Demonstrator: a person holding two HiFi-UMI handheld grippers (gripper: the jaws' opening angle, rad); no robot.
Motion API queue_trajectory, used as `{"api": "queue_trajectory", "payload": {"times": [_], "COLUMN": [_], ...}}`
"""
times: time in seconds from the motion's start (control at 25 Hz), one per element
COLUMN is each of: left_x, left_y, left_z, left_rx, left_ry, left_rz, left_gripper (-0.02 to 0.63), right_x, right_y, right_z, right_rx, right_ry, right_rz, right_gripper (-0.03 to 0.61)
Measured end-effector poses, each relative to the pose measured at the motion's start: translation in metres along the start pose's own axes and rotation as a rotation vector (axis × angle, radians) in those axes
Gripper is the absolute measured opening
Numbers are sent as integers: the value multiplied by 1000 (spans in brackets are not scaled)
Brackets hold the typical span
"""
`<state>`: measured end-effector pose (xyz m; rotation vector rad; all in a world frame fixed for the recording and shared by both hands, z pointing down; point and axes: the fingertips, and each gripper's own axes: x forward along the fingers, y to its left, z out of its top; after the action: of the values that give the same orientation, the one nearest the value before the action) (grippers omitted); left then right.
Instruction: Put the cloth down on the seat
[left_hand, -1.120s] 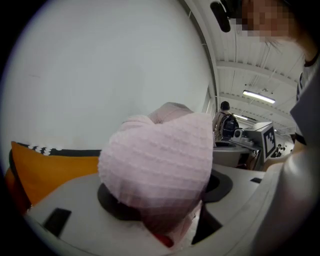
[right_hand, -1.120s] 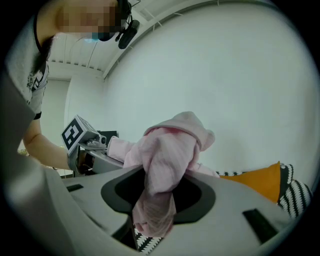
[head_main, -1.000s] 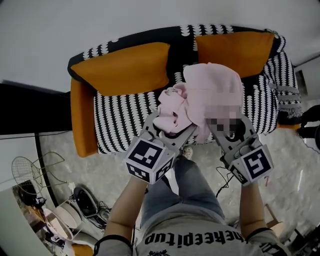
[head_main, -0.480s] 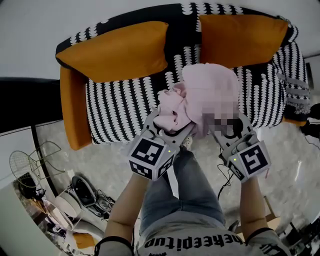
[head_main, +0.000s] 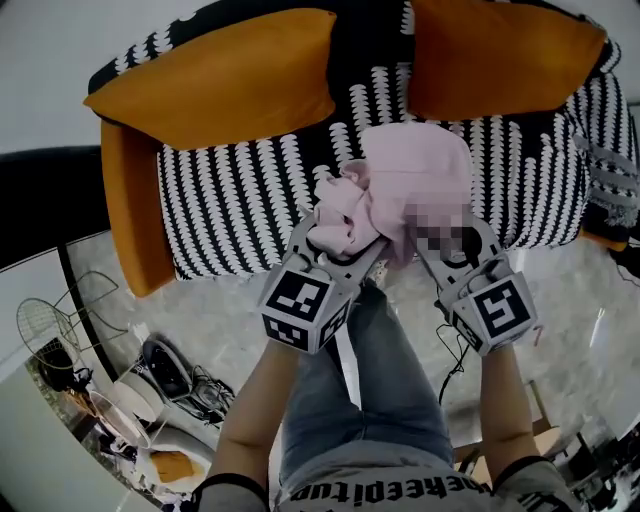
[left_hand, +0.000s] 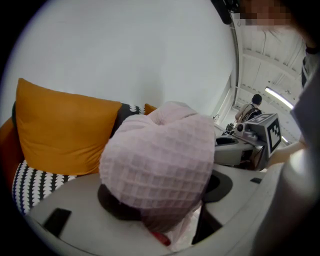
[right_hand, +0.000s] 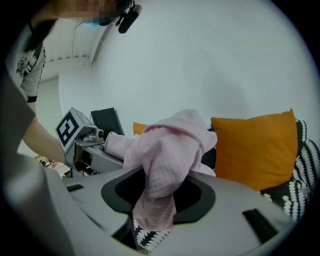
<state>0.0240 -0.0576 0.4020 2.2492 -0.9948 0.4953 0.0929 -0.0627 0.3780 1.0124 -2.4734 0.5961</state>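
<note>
A bunched pale pink waffle-weave cloth (head_main: 400, 190) hangs between my two grippers above the front of the black-and-white patterned sofa seat (head_main: 235, 215). My left gripper (head_main: 335, 245) is shut on the cloth's left bundle (left_hand: 160, 160). My right gripper (head_main: 440, 240) is shut on its right part, and the cloth (right_hand: 165, 160) drapes down through those jaws. The cloth hides the fingertips of both grippers.
Two orange cushions (head_main: 225, 90) (head_main: 500, 60) lean on the sofa back, with an orange armrest (head_main: 125, 215) at the left. The person's legs (head_main: 375, 390) stand at the sofa's front edge. Shoes, a wire basket (head_main: 55, 330) and clutter lie on the floor at lower left.
Both grippers with the cloth have shifted forward over the seat, and the sofa has moved up and closer in the head view. The hold on the cloth is unchanged.
</note>
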Motion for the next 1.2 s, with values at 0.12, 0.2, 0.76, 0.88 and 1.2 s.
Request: {"api": "queue_trajectory", "payload": {"times": [0.12, 0.2, 0.76, 0.88, 1.2], "left_x": [9, 16, 64, 50, 86], "left_y": [3, 9, 42, 78, 106], "left_z": [-10, -20, -73, -101, -154], "left_rx": [-14, -17, -35, -41, -66], "left_ry": [14, 25, 152, 175, 251], "left_rz": [2, 3, -7, -1, 12], "left_gripper": [319, 318, 319, 321, 321], "right_x": [6, 14, 57, 92, 129], "right_y": [-5, -8, -33, -7, -22], "right_z": [-11, -21, -87, -106, -168], "right_rx": [13, 22, 110, 125, 166], "right_ry": [10, 21, 143, 170, 239], "right_rz": [0, -3, -22, -29, -30], "right_gripper": [172, 170, 170, 170, 170]}}
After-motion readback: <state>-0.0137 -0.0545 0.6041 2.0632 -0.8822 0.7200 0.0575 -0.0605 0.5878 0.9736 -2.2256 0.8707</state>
